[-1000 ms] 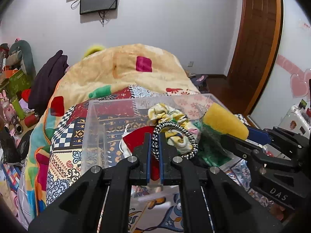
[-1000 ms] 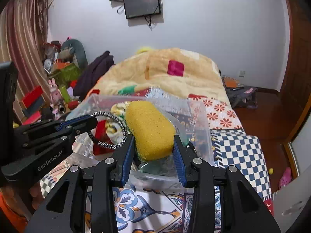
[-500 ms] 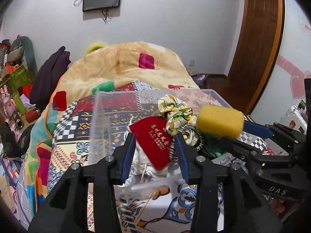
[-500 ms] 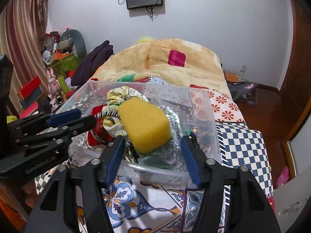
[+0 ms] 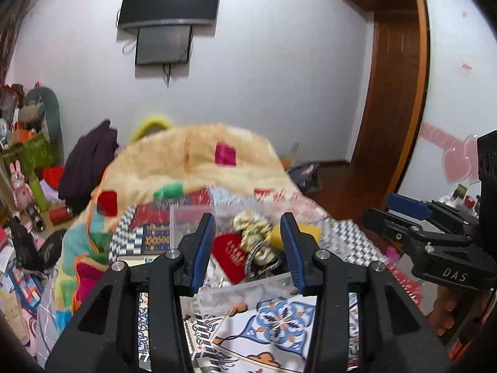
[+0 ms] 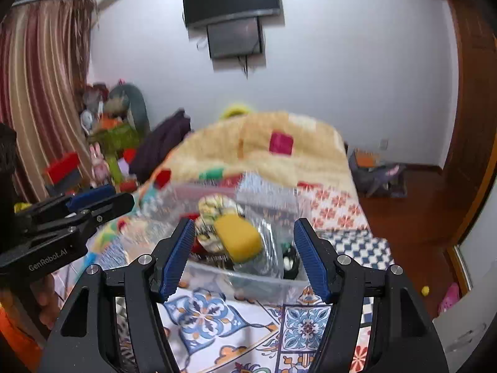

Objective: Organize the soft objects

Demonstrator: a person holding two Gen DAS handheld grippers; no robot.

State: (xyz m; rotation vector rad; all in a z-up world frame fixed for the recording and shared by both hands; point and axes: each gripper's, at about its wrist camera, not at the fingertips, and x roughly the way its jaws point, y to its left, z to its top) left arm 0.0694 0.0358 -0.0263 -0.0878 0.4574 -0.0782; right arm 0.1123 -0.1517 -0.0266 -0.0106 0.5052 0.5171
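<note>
A clear plastic bin (image 6: 264, 279) stands on the patterned bed cover. In it lie a yellow sponge (image 6: 237, 241), a yellow floral scrunchie (image 6: 217, 206), a red pouch (image 5: 230, 256) and a black-and-white braided hair tie (image 5: 256, 256). The bin also shows in the left wrist view (image 5: 248, 286), as does the sponge (image 5: 275, 233). My left gripper (image 5: 248, 248) is open and empty, above the bin's near wall. My right gripper (image 6: 243, 256) is open and empty, just before the bin. Each gripper shows in the other's view, the right one (image 5: 403, 214) and the left one (image 6: 93, 202).
A beige patchwork blanket (image 5: 202, 161) is heaped at the far end of the bed. Toys and clutter (image 6: 102, 143) fill the left side of the room. A wooden door (image 5: 394, 99) stands on the right. A screen (image 5: 164, 31) hangs on the wall.
Both grippers have opened, letting go of the hair tie and the sponge, which now lie in the bin. Both grippers have pulled back and up from the bin.
</note>
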